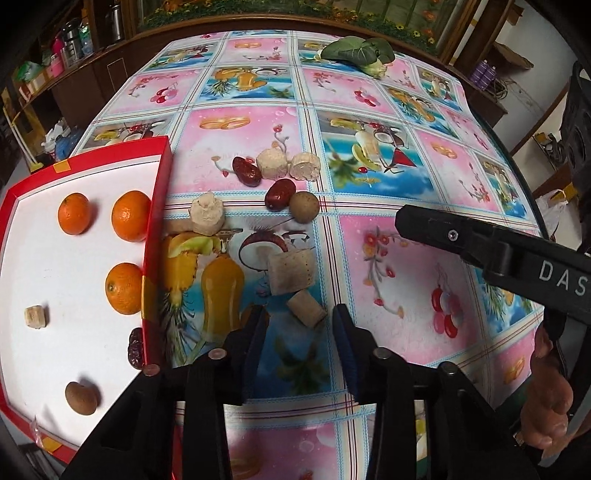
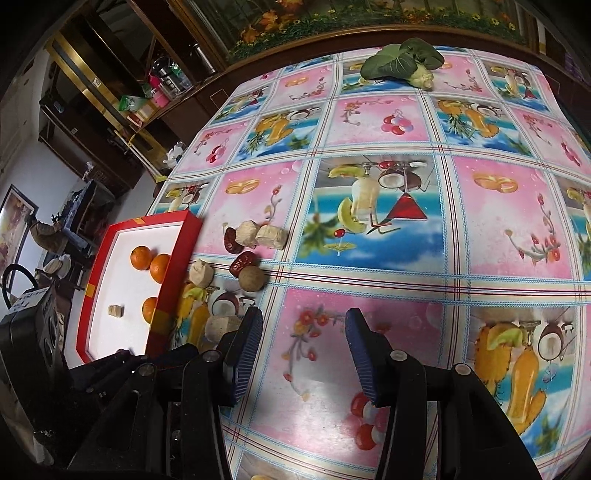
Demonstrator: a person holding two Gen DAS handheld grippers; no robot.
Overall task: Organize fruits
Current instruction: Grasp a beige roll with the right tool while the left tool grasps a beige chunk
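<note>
A table (image 2: 480,295) is covered by a glossy cloth (image 2: 388,206) printed with pink and blue fruit squares. Dark wooden shelves (image 2: 110,96) are crowded with bottles (image 1: 74,37). A flower mural (image 2: 369,18) is seen behind, and a framed picture (image 2: 14,221) hangs on a pale wall.

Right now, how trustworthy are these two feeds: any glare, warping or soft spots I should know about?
Left wrist view: strong fisheye bend, the tablecloth grid bows outward, black corners; the oranges in the red tray are sharp, with soft shadows. Right wrist view: same barrel warp; pale glare on the cloth between the right hand-held gripper fingers; room at left dim.
</note>
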